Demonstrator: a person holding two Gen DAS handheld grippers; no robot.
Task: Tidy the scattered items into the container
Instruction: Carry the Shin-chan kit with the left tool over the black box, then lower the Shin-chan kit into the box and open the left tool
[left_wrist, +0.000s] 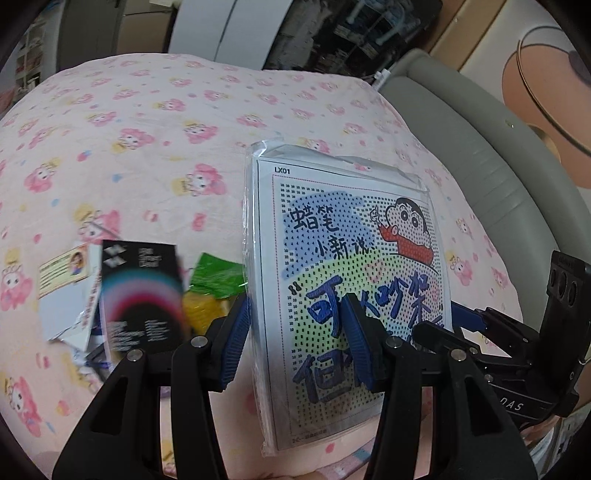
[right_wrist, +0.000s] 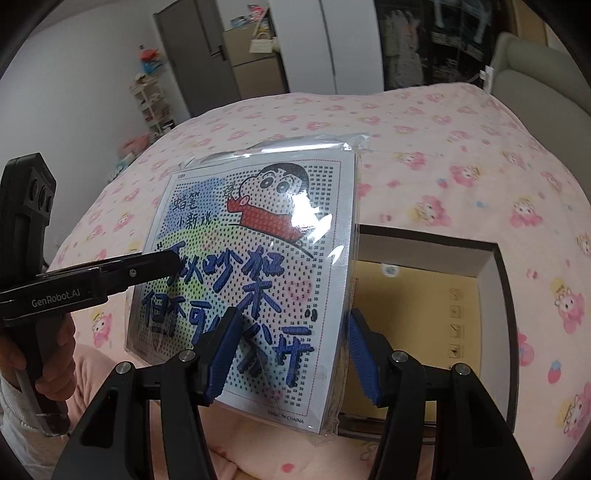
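A flat cartoon bead-art kit (left_wrist: 351, 229) in a clear plastic bag is held up above the bed between both grippers. My left gripper (left_wrist: 295, 314) is shut on its left edge, one pad on the printed face and the other at the edge. My right gripper (right_wrist: 293, 325) is shut on the right edge of the kit (right_wrist: 266, 229). Each gripper shows in the other view: right gripper (left_wrist: 480, 325), left gripper (right_wrist: 159, 264). An open cardboard box (right_wrist: 506, 295) lies just right of and below the kit, which hides its left part.
On the pink patterned bedsheet (left_wrist: 147, 147) lie a black box with rainbow arcs (left_wrist: 140, 295), a white card box (left_wrist: 66, 291), a green packet (left_wrist: 218, 273) and a yellow item (left_wrist: 205, 310). A grey headboard (left_wrist: 480, 155) borders the bed. A hand (right_wrist: 55, 354) holds the left gripper's handle.
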